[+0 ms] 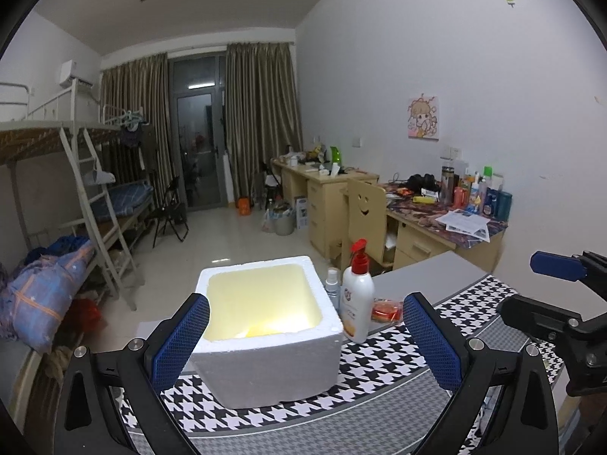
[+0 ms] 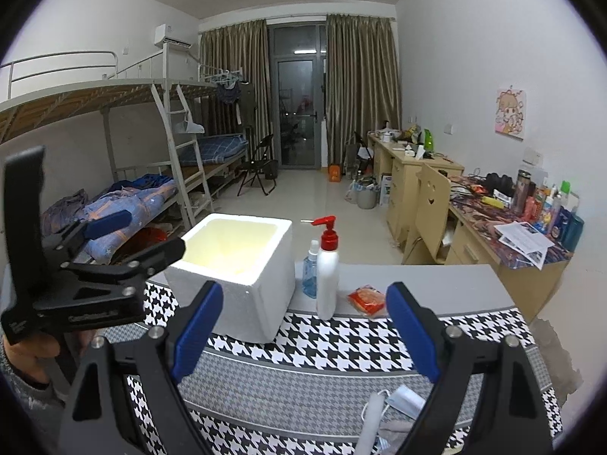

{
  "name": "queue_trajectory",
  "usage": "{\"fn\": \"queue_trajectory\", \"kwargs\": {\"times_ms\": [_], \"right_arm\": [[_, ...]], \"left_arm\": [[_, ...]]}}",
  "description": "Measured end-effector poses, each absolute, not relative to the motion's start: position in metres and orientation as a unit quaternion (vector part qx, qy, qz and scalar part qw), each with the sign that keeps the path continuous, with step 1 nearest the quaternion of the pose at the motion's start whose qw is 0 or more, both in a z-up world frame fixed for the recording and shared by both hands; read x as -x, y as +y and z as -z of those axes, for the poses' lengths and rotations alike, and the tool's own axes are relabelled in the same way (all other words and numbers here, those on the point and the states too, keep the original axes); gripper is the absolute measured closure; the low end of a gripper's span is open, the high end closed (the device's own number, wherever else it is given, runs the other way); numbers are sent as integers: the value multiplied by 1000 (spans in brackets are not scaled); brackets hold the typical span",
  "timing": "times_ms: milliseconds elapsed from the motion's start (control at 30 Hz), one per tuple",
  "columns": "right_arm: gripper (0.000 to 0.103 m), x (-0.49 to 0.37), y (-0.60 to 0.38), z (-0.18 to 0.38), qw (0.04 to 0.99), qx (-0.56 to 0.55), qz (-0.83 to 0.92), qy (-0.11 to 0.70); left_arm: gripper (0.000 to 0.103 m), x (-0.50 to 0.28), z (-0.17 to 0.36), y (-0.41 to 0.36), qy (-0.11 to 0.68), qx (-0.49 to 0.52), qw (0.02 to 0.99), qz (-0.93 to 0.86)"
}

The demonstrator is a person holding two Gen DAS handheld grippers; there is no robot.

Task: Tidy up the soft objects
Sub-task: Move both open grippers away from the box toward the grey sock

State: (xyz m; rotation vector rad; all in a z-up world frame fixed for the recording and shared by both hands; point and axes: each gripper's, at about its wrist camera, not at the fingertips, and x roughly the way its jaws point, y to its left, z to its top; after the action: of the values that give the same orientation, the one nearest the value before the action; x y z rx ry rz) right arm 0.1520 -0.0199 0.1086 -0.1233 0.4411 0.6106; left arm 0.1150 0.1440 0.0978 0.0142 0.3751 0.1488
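The left tongs [image 1: 305, 337] are spread wide, nothing between the blue pads [image 1: 178, 341], and hang just in front of a white foam box [image 1: 265, 364]. The box stands open-topped on a houndstooth cloth [image 1: 383, 364] covering the near part of the grey surface [image 1: 428, 273]; its inside glows pale yellow, with something yellowish at the bottom that is too washed out to name.

Right of the box, nearly touching it, stands a white pump bottle [image 1: 356, 295] with a red head. A small clear spray bottle [image 1: 332, 284] stands just behind it, between bottle and box. Further right lies a red packet [image 1: 387, 309] on the bare grey part of the surface.

The right tongs [image 2: 303, 337] are also spread, holding nothing, hovering over the cloth nearer the front edge. Below them, near the bottom of the right wrist view, lie soft items on the cloth: a pale blue face mask [image 2: 406, 398] with white ear loops, and a white roll or folded piece [image 2: 370, 428] partly hidden by the tongs' frame. These lie well apart from the box, at the near edge.

In the right wrist view the left tongs show from the side at far left, gripped by a hand [image 2: 26, 352]
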Motion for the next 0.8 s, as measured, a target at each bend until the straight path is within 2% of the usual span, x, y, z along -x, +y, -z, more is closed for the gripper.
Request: {"fn": "queue_trajectory", "kwargs": {"times_ms": [800], "right_arm": [[12, -102, -79, -98, 948, 48, -256, 181]], "left_arm": [[1, -47, -92, 81, 141, -15, 989, -41]]}}
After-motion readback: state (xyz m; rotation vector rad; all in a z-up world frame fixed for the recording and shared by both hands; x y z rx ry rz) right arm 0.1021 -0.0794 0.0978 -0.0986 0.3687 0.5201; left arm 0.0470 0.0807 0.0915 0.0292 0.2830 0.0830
